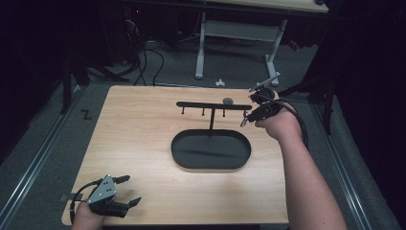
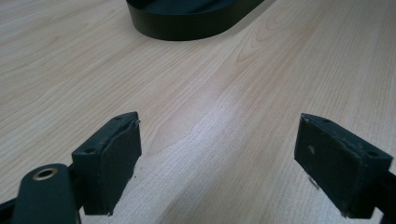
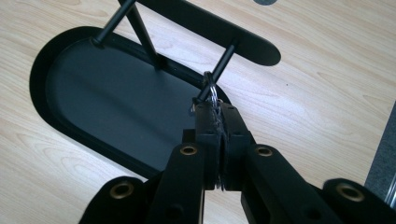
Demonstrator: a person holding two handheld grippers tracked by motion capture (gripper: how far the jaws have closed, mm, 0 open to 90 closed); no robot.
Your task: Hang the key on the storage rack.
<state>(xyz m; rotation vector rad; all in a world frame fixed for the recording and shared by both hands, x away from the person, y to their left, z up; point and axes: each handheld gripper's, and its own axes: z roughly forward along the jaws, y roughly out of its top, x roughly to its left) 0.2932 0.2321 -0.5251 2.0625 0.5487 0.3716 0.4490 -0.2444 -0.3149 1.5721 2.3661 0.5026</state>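
Right now the right gripper [image 3: 219,116] has its jaws pressed together on a small metal key ring [image 3: 212,93], which sits at the tip of the outermost peg [image 3: 219,70] under the right end of a black rack [image 1: 213,106]. The ring seems to be held edge-on so its loop can slip over the peg's end; whether it already hangs on the peg or only touches it is hard to tell. The rack is a flat bar on a thin post rising from a dark oval tray [image 1: 211,149] in the middle of the bench [image 1: 139,143], with more pegs hanging bare further left along the bar.

The left gripper [image 1: 131,190] rests at the near left corner of the bench, jaws wide apart with nothing between them, well away from the work, probably parked so it stays out of the way. In its own view the bare wood runs up to the tray's rim.

Room to move is good: the bench lies open to the left and near side of the tray. The right hand [image 1: 280,123] works close to the bench's right edge, so any pull-back is best made upward or toward the near side. A small grey disc [image 1: 228,100] lies on the bench just beyond the bar.
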